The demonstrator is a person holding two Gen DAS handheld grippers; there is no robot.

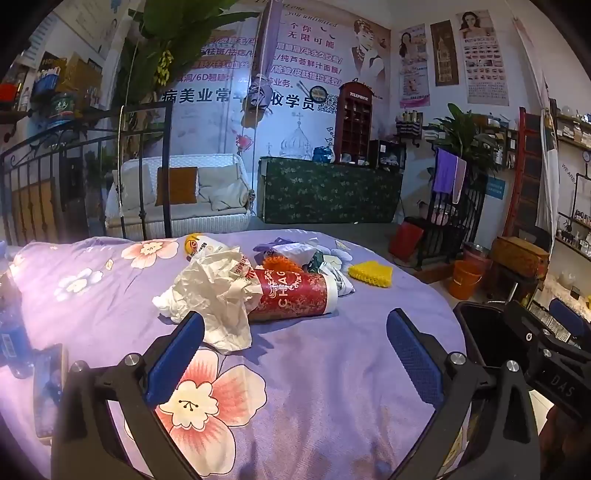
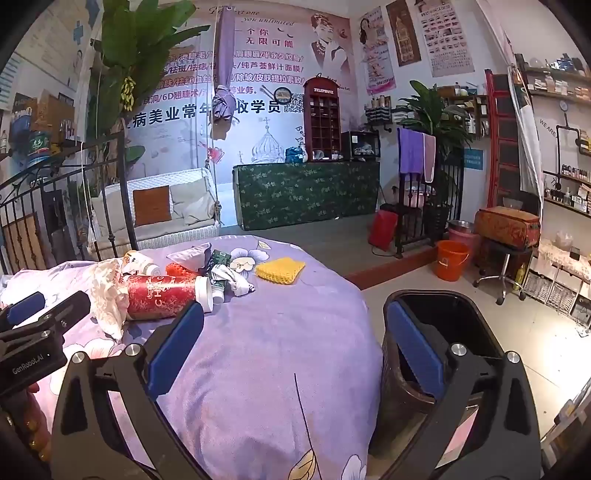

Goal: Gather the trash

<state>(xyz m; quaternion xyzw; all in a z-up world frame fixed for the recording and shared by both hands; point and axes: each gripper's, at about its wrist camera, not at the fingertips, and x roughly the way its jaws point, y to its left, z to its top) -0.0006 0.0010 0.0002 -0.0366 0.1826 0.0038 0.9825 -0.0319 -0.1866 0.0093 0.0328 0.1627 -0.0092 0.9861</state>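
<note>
Ahead, my left gripper (image 1: 295, 343) and right gripper (image 2: 295, 339) hover with jaws spread wide, holding nothing. Bare purple bed (image 2: 266, 350) lies before them. Crumpled paper (image 1: 210, 291) and a red cup (image 1: 295, 295) lie mid-bed; a black bin (image 2: 450, 325) stands beside the bed's right edge.

Beauty salon interior: wall banner (image 2: 258, 70) advertising cosmetic services, eyebrow-style chart (image 2: 445, 35), shelves of small bottles (image 2: 570, 184), a rolling stool (image 2: 504, 266), a hanging swing seat (image 2: 162, 206), and a treatment bed (image 2: 266, 332) under a purple floral cover.
</note>
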